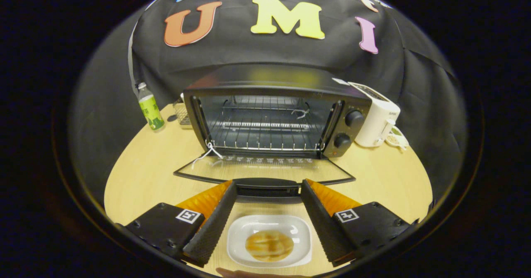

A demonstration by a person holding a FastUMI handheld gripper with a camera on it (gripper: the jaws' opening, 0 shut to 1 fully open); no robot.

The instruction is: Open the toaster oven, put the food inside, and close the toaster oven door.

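Toaster oven (269, 112) stands on the table (145, 174) with its door (265, 170) folded down flat toward the hand-held gripper (268, 197). Fingers spread wide, holding nothing; tips sit at either end of the door handle (267, 183). Food (269, 245) lies on a white plate (249, 228) between the fingers, below and behind their tips. Judgement: door open, food not yet loaded; oven rack (265, 125) lies straight ahead beyond the door.

A light wooden table (141, 174) is carrying an oven (274, 112) with its door (265, 168) lying open, a bottle (150, 108), a white toaster (375, 118), and a plate (269, 240) holding food (269, 245) between the spread fingers (211, 224).
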